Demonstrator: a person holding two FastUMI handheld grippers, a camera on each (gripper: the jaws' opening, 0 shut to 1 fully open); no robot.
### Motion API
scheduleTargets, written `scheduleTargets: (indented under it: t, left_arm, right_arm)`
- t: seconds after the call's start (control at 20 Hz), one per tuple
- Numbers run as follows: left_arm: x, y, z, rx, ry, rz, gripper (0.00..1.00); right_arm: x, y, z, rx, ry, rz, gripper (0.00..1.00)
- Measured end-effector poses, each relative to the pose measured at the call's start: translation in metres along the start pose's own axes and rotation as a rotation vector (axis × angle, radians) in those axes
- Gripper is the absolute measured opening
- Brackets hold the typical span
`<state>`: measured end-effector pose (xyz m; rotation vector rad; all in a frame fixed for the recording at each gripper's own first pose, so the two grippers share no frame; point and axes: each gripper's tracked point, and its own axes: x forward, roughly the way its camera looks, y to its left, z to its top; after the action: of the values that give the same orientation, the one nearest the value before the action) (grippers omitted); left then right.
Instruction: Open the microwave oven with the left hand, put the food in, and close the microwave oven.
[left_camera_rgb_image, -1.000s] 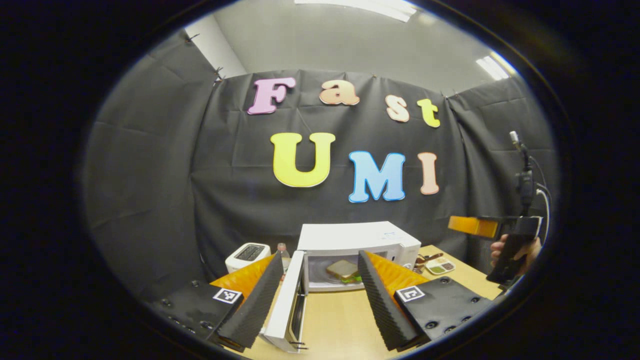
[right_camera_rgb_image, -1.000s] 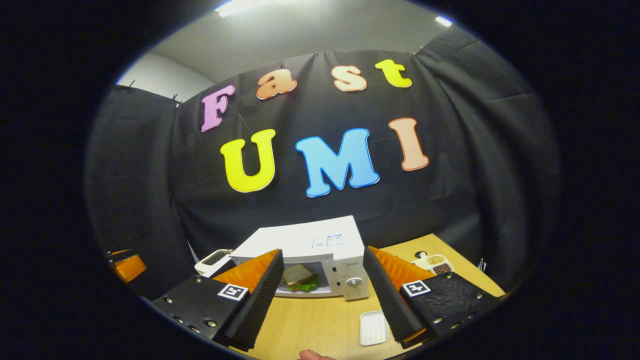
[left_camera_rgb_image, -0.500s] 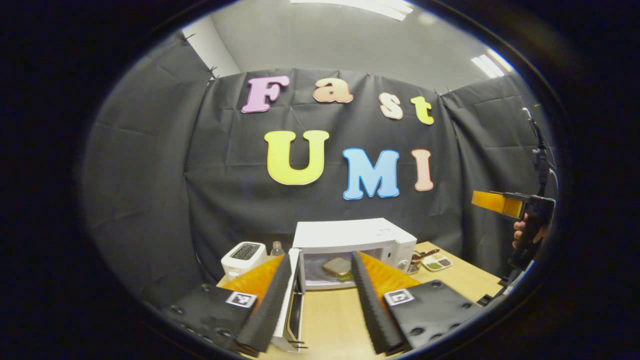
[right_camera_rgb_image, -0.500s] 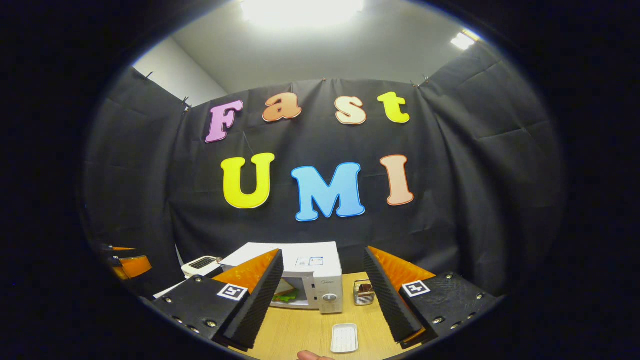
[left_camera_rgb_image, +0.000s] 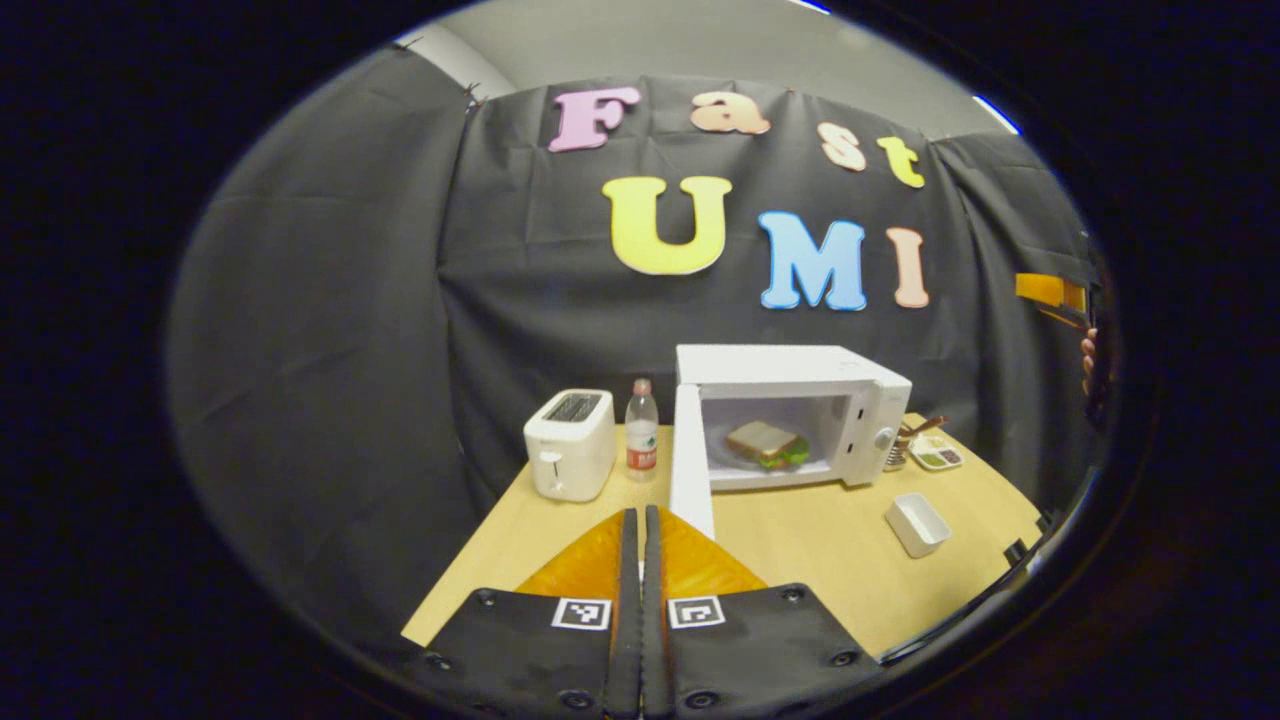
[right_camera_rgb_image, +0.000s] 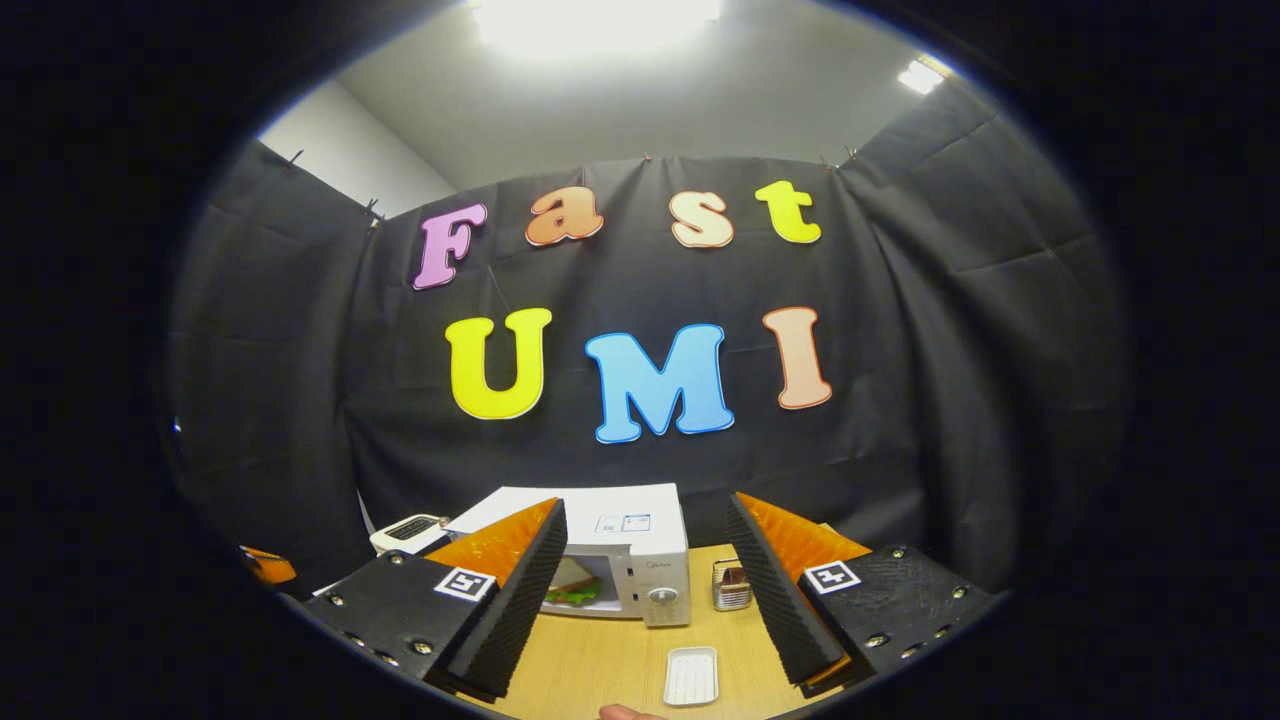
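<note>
A white microwave (left_camera_rgb_image: 790, 375) stands at the back of the wooden table, its door (left_camera_rgb_image: 690, 470) swung open to the left. A sandwich (left_camera_rgb_image: 765, 443) with green lettuce lies inside it. My left gripper (left_camera_rgb_image: 635, 520) is shut on nothing, held back from the table's near edge in line with the door's edge. In the right gripper view the microwave (right_camera_rgb_image: 625, 530) and sandwich (right_camera_rgb_image: 572, 585) sit beyond my right gripper (right_camera_rgb_image: 645, 580), which stands open and empty, raised above the table. A hand holds the right gripper (left_camera_rgb_image: 1050, 292) at the far right of the left gripper view.
A white toaster (left_camera_rgb_image: 570, 445) and a small water bottle (left_camera_rgb_image: 641, 430) stand left of the microwave. An empty white dish (left_camera_rgb_image: 918, 523) lies on the table (left_camera_rgb_image: 800, 560) in front, also seen as a white dish (right_camera_rgb_image: 691, 676). A utensil holder (right_camera_rgb_image: 731, 585) and a condiment tray (left_camera_rgb_image: 937, 457) sit right of the microwave.
My left gripper has shut and pulled back from the microwave door, which stays open. The right gripper has risen and now holds nearly still.
</note>
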<state>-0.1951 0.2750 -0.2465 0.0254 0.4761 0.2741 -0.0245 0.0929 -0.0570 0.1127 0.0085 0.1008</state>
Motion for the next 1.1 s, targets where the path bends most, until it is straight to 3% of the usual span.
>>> scheduleTargets:
  t: [0.15, 0.5, 1.1]
  left_arm:
    - [0.006, 0.008, -0.022, -0.051, 0.036, -0.003, 0.07]
    - [0.025, -0.010, -0.031, 0.033, 0.080, -0.068, 0.07]
    - [0.040, -0.164, -0.021, 0.093, 0.084, -0.339, 0.07]
  right_arm:
    - [0.005, -0.002, 0.001, 0.004, 0.006, 0.005, 0.96]
    - [0.011, -0.009, 0.003, -0.001, 0.018, 0.001, 0.96]
    - [0.024, -0.036, 0.000, -0.025, 0.024, -0.035, 0.96]
